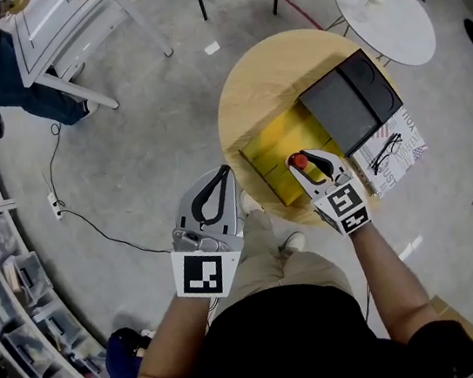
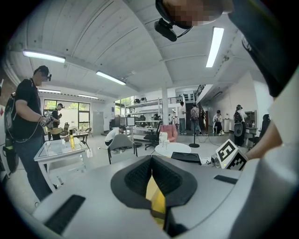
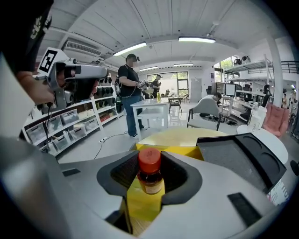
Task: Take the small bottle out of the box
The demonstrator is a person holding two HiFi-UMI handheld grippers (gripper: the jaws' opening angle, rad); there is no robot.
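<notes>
From the head view, finds the right gripper [image 1: 303, 158] over the open yellow box [image 1: 269, 159] on the round wooden table [image 1: 262, 65], clamped on the small bottle [image 1: 300, 163], with only its red cap showing there. Turns to the right gripper view for the rest: brown body, pale label, upright between the two dark pads, both pressed against its sides, yellow box below and behind. Cannot tell from either view whether the bottle's base rests in the box or hangs clear of it. Places the left gripper [image 1: 224, 173] off the table's edge, over the floor, well apart from the box. Confirms in the left gripper view jaws clenched tip to tip on nothing. Shows the black lid [image 1: 351, 103] just beside the box in all three views, but the glasses [image 1: 387, 153] on the printed sheet [image 1: 406, 134] only from above. Shows only from the gripper views a standing person [image 3: 128, 88] and shelves [image 3: 70, 123] across the room.
</notes>
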